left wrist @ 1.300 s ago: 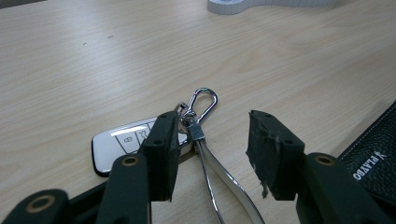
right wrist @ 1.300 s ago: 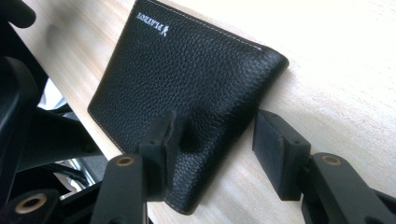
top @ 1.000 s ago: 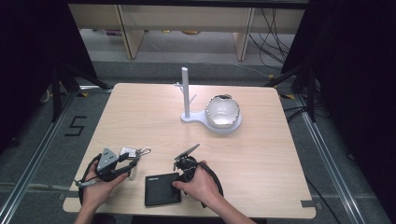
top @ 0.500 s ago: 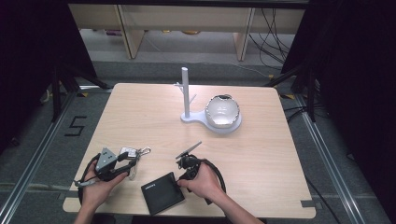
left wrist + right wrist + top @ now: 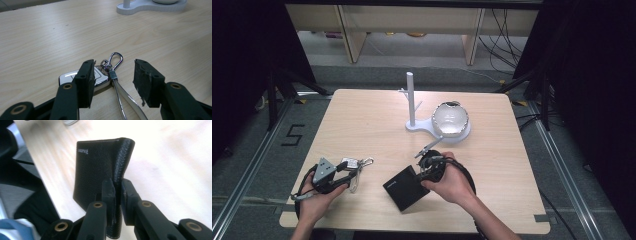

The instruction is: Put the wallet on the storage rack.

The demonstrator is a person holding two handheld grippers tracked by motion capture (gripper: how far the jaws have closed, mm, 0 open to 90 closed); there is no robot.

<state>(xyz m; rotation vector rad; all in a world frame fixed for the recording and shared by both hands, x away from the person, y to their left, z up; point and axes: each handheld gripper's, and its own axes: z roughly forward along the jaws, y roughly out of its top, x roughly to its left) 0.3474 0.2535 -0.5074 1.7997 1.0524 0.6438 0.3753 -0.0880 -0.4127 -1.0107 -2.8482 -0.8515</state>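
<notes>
A black leather wallet [image 5: 406, 188] hangs tilted just above the table's front edge, pinched at one edge by my right gripper [image 5: 418, 176]. The right gripper view shows the wallet [image 5: 100, 170] clamped between the two black jaws, my right gripper [image 5: 117, 190] shut on it. A white car key fob [image 5: 75, 76] with a metal clip and ring [image 5: 112, 62] lies on the wood at the front left. My left gripper [image 5: 113, 82] stands open around the fob and its metal loop. From above, the left gripper [image 5: 353, 172] sits at the fob [image 5: 349, 163].
A white stand with an upright post [image 5: 411, 100] and a round white and silver bowl-like object [image 5: 450, 119] on its base stands at the middle back of the wooden table [image 5: 362, 120]. Black cables loop from both grippers near the front edge.
My right gripper has lifted and swung the wallet, which now sits tilted and farther right than a second ago. The left gripper and key fob have stayed put.
</notes>
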